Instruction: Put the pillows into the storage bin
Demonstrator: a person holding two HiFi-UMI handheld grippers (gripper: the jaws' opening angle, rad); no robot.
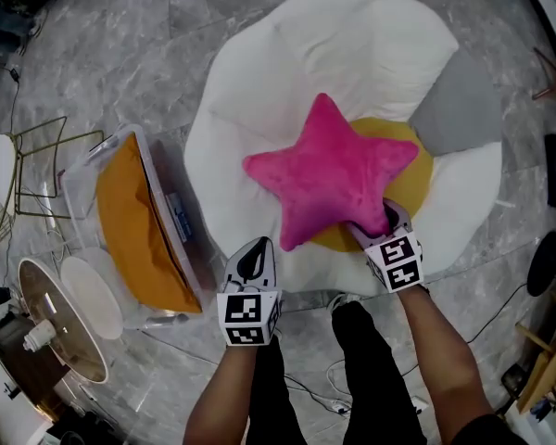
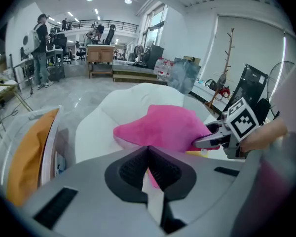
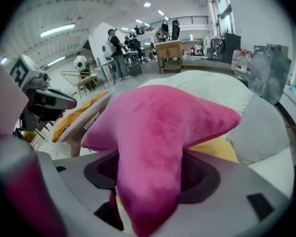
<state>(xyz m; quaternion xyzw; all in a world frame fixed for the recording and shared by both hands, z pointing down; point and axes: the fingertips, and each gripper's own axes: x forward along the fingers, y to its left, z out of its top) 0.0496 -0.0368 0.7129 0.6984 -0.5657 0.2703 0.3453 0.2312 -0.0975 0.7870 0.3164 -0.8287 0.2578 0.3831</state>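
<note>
A pink star pillow [image 1: 329, 174] lies lifted over a yellow round pillow [image 1: 419, 176] on a big white cushion [image 1: 352, 44]. My right gripper [image 1: 378, 224] is shut on the star's near arm; in the right gripper view the pink star pillow [image 3: 163, 132] fills the space between the jaws of the right gripper [image 3: 148, 181]. My left gripper [image 1: 252, 260] hangs shut and empty just left of the star's lower point, with the pink star pillow [image 2: 163, 127] beyond the tip of the left gripper [image 2: 148, 151]. A clear storage bin [image 1: 173, 225] at the left holds an orange pillow [image 1: 134, 225].
A grey pillow [image 1: 459, 105] rests on the white cushion's right side. A wire frame [image 1: 37, 165] and round wooden pieces [image 1: 65, 318] stand left of the bin. Cables [image 1: 338, 392] lie on the marble floor by my legs. People stand far off in the hall.
</note>
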